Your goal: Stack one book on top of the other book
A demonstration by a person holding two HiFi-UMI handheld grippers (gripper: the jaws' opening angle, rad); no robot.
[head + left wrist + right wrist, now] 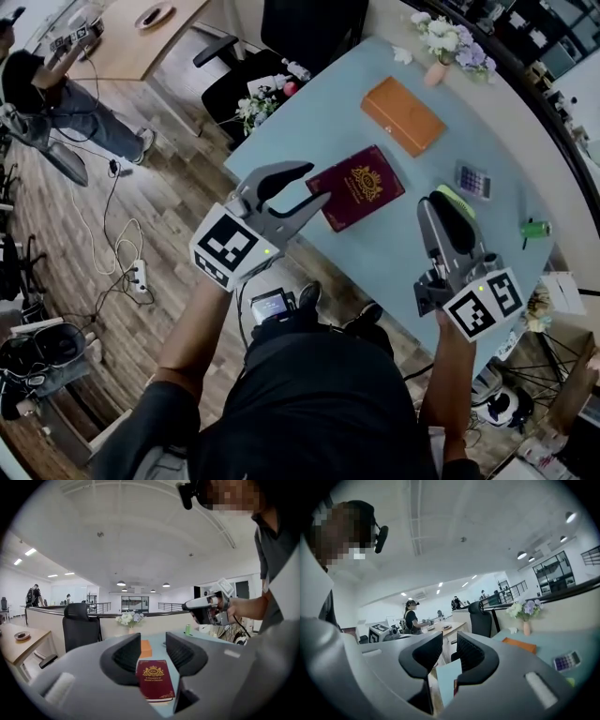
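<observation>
Jaws apart and empty, the left gripper (pixel 314 185) and right gripper (pixel 444 197) hang either side of the flat-lying maroon hardcover book with gold crest (pixel 356 186), the orange rectangular book (pixel 402 115) beyond it; stiff, probably light and smooth-covered, it likely wants pinching across one edge.

**Readable print**

The maroon book (pixel 154 680) is showing a gold crest with small gold lettering beneath it, seeming to read "A Treasury of World's Classics". The key labels on the calculator (pixel 473 180) are appearing too small to read.
</observation>
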